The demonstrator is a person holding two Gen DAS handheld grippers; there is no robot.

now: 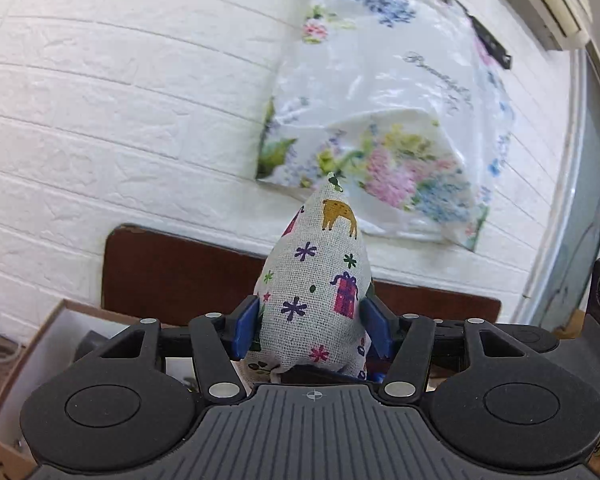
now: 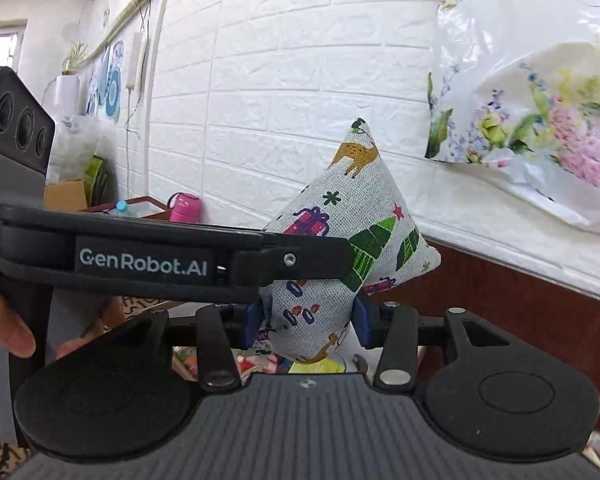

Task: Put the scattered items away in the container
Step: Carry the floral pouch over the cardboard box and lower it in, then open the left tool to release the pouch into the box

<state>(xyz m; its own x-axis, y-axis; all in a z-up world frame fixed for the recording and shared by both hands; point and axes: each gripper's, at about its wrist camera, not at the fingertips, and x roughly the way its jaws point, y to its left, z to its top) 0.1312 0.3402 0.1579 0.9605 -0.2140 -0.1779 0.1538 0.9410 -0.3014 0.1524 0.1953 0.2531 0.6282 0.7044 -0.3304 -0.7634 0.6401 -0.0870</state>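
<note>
A pyramid-shaped fabric beanbag (image 1: 316,280) printed with gifts, stars and animals sits between the blue pads of my left gripper (image 1: 312,328), which is shut on it and holds it up in front of the white brick wall. In the right wrist view the same beanbag (image 2: 340,248) is also pinched between the blue pads of my right gripper (image 2: 306,324). The left gripper's black finger (image 2: 300,260) crosses the beanbag from the left. A cardboard box (image 1: 40,344) with a white inside lies below at the lower left of the left wrist view.
A floral plastic bag (image 1: 380,128) hangs on the wall behind. A dark brown board (image 1: 172,276) runs along the wall's base. Colourful small items (image 2: 260,362) show below the right gripper. A pink bottle (image 2: 185,206) and boxes stand far left.
</note>
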